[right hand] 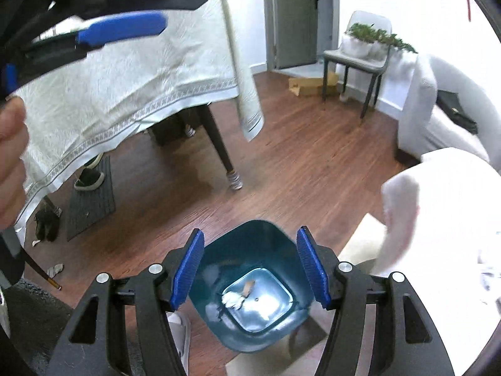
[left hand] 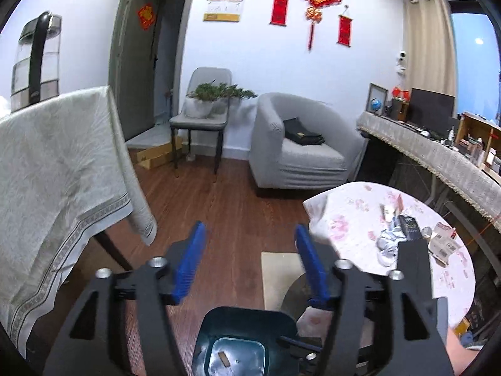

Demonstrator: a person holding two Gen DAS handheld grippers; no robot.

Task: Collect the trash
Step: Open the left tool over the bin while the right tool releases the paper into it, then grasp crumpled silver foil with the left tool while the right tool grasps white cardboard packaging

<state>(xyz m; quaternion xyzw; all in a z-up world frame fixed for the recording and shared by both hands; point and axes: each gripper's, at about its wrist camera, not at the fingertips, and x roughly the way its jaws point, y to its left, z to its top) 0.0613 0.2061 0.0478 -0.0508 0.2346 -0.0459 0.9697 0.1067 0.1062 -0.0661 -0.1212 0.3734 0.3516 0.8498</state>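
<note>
Taking the teal bin [right hand: 250, 285] on the wooden floor as the landmark, I go from left to right. To the left of the bin hangs the pale tablecloth [left hand: 56, 169] of a big table. Above the bin, on its left side, the left gripper [left hand: 250, 260] has its 2 blue jaws well apart, and nothing is between them. Directly over the bin hangs the right gripper [right hand: 250, 266], its jaws also well apart and empty. At the bottom of the bin lie a white crumpled piece [right hand: 232, 299] and a small brown scrap [right hand: 249, 286]. To the right of the bin stands the round table [left hand: 350, 197] with a flowered cloth, and more trash [left hand: 404, 235] is on it: crumpled paper, a dark box, printed wrappers.

I judge that a drop into the bin is finished. The next move calls for a reach to the round table and closing on 1 more piece.
</note>
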